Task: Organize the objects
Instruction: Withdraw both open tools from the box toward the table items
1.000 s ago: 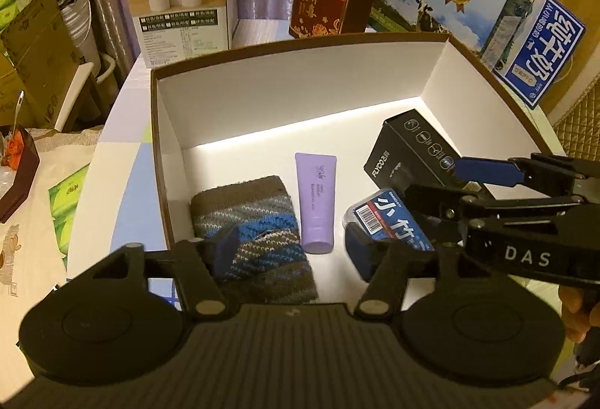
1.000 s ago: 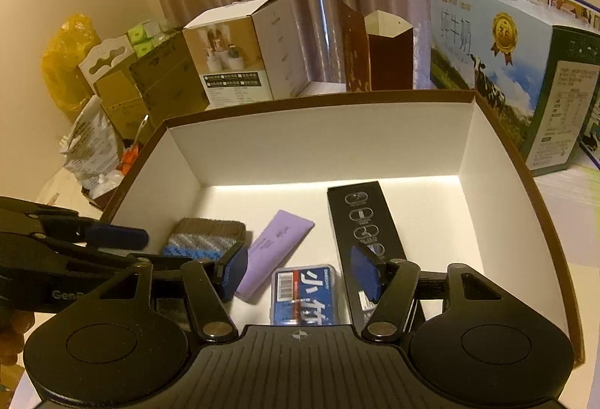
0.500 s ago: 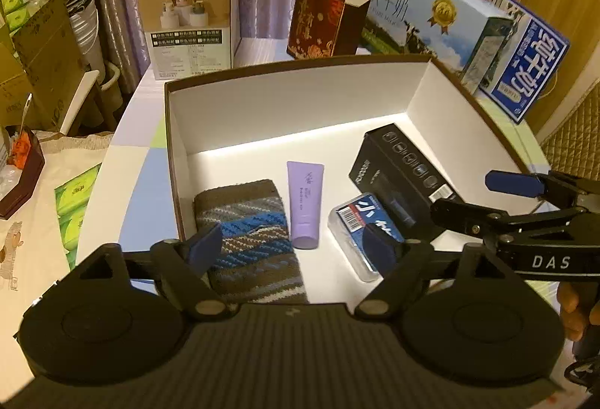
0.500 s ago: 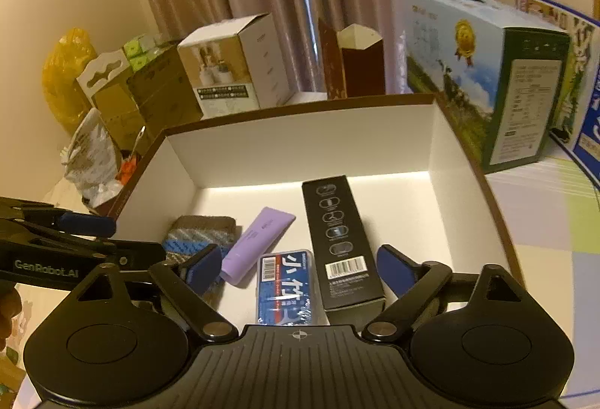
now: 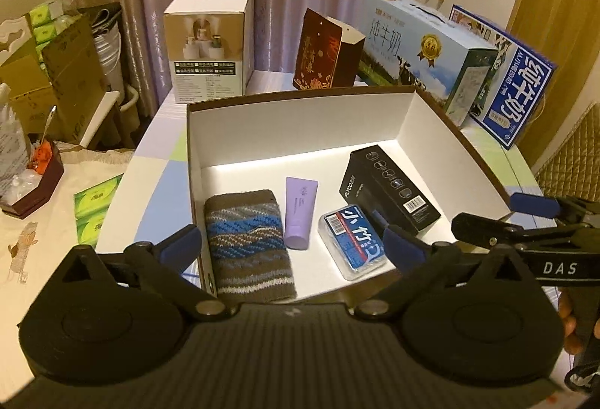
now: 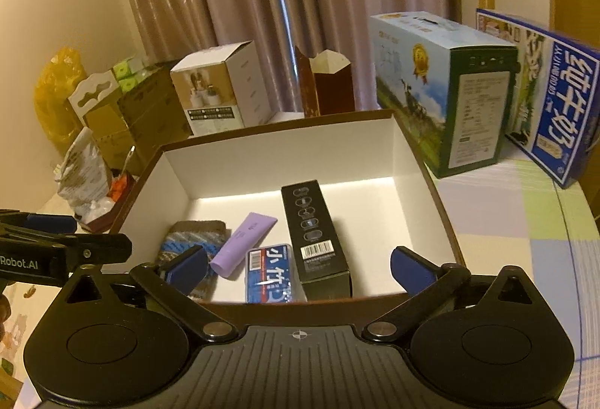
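An open brown box with white walls (image 5: 300, 124) (image 6: 281, 154) holds a knitted brown-and-blue cloth (image 5: 247, 244) (image 6: 187, 240), a purple tube (image 5: 300, 214) (image 6: 243, 244), a blue-labelled clear case (image 5: 352, 240) (image 6: 268, 274) and a long black box (image 5: 390, 191) (image 6: 315, 236). My left gripper (image 5: 292, 247) hangs open above the box's near edge, holding nothing. My right gripper (image 6: 300, 266) is open too, over the near rim, with nothing between its fingers. Each gripper shows at the side of the other's view.
Behind the open box stand a white carton (image 5: 210, 48), a dark red carton (image 5: 326, 52) and two milk cartons (image 5: 431, 52) (image 5: 513, 86). Cardboard boxes (image 5: 56, 71) and a green tissue pack (image 5: 93, 206) sit to the left. Curtains hang behind.
Both grippers have pulled back and up from inside the box and their jaws have spread wider. The items in the box lie as before.
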### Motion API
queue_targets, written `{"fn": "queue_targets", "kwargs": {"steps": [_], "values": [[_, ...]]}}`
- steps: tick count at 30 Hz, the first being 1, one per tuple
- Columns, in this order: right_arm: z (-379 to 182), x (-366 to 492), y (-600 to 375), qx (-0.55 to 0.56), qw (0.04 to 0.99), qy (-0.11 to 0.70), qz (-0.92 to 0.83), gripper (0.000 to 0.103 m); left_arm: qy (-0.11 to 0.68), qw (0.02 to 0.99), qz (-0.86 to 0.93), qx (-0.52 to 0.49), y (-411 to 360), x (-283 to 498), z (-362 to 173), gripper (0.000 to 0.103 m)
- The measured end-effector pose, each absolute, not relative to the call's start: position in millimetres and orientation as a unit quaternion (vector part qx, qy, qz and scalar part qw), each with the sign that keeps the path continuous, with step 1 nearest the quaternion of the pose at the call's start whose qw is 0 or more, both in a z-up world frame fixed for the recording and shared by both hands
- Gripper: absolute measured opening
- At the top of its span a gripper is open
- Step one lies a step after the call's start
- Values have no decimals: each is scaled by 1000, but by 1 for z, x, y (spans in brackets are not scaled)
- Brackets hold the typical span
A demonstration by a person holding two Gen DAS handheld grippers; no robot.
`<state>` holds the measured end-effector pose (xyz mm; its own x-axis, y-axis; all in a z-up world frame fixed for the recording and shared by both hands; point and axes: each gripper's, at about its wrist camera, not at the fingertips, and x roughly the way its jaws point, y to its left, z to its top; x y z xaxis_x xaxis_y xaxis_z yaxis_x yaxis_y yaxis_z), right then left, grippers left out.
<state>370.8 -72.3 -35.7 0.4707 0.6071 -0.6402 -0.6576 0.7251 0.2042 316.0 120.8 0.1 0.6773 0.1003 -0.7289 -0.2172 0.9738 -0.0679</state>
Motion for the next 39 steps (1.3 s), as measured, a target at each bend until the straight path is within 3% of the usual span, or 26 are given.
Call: {"fn": "queue_targets", "kwargs": {"steps": [9, 39], "values": [[-26, 346, -98, -37, 854, 360, 373, 101, 374, 920, 94, -67, 101, 282, 12, 102], [-40, 285, -195, -52, 824, 405, 392, 101, 443, 886, 109, -87, 20, 189, -20, 102]]}}
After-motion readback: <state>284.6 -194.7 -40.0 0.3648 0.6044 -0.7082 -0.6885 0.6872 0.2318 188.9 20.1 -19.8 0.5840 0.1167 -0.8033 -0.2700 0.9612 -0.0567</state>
